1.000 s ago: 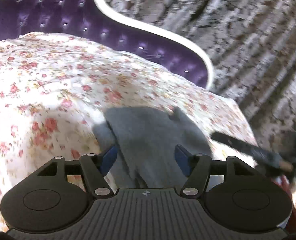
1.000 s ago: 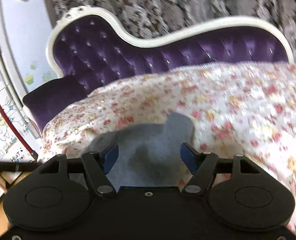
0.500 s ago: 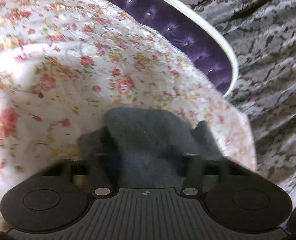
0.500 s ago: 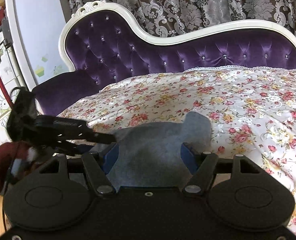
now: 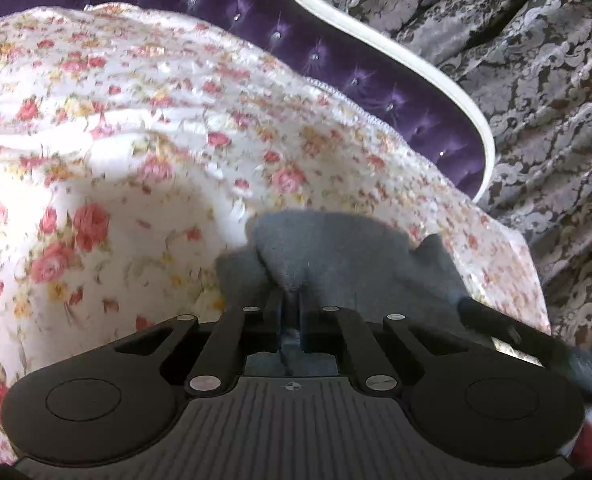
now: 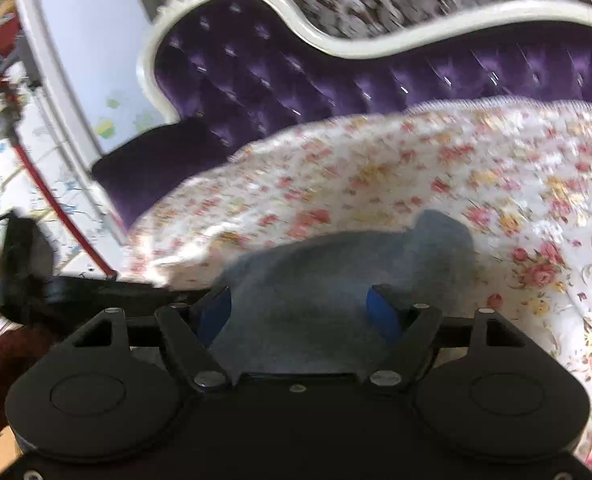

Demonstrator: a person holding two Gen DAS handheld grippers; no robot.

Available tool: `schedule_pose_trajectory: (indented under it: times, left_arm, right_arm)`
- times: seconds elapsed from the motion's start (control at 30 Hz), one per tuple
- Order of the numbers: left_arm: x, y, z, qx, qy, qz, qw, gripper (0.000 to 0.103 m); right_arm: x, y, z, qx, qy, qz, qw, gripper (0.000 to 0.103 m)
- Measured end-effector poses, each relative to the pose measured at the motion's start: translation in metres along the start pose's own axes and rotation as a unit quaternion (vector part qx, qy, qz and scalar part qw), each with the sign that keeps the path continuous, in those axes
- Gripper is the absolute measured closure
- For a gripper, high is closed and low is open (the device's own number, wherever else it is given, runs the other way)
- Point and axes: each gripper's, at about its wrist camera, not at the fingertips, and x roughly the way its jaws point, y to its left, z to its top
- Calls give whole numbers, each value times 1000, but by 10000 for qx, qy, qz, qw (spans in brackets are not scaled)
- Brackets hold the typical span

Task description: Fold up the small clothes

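Observation:
A small grey garment (image 5: 336,252) lies on the floral bedspread (image 5: 135,128) near its edge. My left gripper (image 5: 291,304) is shut on the garment's near edge, and the cloth puckers up between the two fingers. In the right wrist view the same grey garment (image 6: 336,276) lies under my right gripper (image 6: 300,308), which is open with its blue pads to either side of the cloth. The right gripper's dark body shows at the right of the left wrist view (image 5: 516,336). The left gripper shows dark at the far left of the right wrist view (image 6: 27,276).
A purple tufted headboard with a white frame (image 6: 336,76) runs behind the bed. Patterned grey curtains (image 5: 536,80) hang beyond it. A white cabinet with stickers (image 6: 75,80) and clutter stand to the left of the bed.
My left gripper has closed on the grey garment's near edge; it was open a second ago. The right gripper stays open over the cloth, and its view has swung and blurred.

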Motion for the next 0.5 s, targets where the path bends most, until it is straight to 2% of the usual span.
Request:
schedule_pose_trajectory:
  times: [0.13,0.2,0.33,0.37,0.4,0.43,0.47,0.5]
  left_arm:
    - [1,0,-4,45,7,51,10000,96]
    - [-1,0,-4,91,-3,70,9999,95]
    - [-20,-14,-3,438,-283,299,9982,95]
    - [-27,-21,-3,617,-396,372,9966,92]
    - [-35,-30,-4,839,-540,424,9941,78]
    - [-42,-37,-7,1015,-664,424,9917,71]
    - [-48,-44,-11,1184,-767,389,9892,65]
    - [-53,-50,-15,1306,-812,370,9874,65]
  right_arm:
    - [19,-49,0,745,158,-516,9958,26]
    - [14,-63,-4,1035,94,-564,9930,24]
    - [-13,-61,-9,988,-196,-624,9930,24]
    - [-20,-57,-9,905,-276,-651,9934,24]
    - [-28,-51,-10,785,-358,-675,9940,24]
    - [-35,-43,-11,637,-424,-719,9945,24]
    - [-40,-35,-11,494,-470,-772,9947,22]
    - [-44,-27,-12,326,-503,-823,9948,19]
